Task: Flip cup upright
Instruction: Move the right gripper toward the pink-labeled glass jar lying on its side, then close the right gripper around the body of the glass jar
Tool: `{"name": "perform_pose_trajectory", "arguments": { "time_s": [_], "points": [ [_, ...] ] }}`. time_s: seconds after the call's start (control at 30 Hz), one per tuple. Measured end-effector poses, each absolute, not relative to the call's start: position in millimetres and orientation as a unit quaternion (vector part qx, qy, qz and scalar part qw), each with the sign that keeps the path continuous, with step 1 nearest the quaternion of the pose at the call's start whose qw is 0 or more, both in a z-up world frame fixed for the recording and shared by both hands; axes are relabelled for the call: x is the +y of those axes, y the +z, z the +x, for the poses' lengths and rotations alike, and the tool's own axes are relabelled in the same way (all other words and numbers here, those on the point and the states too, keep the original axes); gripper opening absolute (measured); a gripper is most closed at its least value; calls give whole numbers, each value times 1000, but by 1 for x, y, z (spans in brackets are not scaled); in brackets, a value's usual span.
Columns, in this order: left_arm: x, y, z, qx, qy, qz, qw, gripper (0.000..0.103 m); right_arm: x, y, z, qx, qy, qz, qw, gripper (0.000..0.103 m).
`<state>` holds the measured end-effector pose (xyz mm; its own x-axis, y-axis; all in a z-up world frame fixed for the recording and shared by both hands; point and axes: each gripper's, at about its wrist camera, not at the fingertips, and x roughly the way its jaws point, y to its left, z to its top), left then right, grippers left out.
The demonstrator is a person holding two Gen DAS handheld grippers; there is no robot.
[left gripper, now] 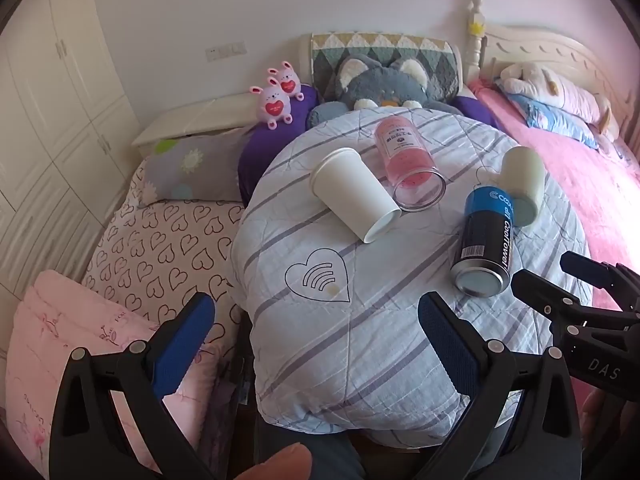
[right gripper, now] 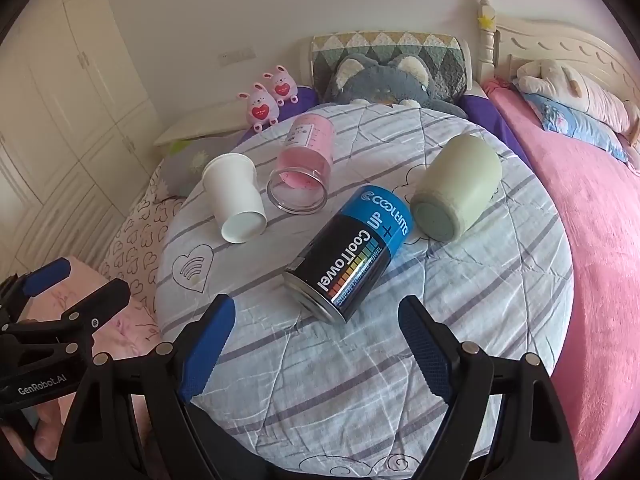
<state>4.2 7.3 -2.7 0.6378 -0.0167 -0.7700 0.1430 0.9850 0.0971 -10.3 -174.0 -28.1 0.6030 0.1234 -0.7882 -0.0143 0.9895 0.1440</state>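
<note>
- A quilt (right gripper: pixel 360 380) is spread over a soft rounded mound beneath both grippers; four cylinders are seen lying on their sides on it. Anything set upright on this yielding surface could tip again.
- The can (right gripper: pixel 352 256) lies just ahead of the right gripper (right gripper: pixel 316 340), almost between its fingertips. It could be knocked or rolled if the gripper is pushed past it towards a cup.
- The green cup (right gripper: pixel 456 196) lies beyond the can, ahead and to the right.
- The pink tumbler (right gripper: pixel 304 168) and paper cup (left gripper: pixel 352 192) lie ahead of the left gripper (left gripper: pixel 316 320), well apart from it and touching each other; moving one could roll the other. The thin paper cup could be crushed by a hard squeeze.
- Both grippers are spread wide and hold nothing. Which cup is meant cannot be told.
</note>
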Motion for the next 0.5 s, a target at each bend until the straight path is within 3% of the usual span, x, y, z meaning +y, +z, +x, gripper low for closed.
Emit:
{"name": "perform_pose_trajectory", "arguments": {
  "time_s": [0.5],
  "points": [
    [11, -3, 10, 426, -42, 71, 901, 103, -169, -26, 5, 449, 49, 48, 891, 85]
  ]
}}
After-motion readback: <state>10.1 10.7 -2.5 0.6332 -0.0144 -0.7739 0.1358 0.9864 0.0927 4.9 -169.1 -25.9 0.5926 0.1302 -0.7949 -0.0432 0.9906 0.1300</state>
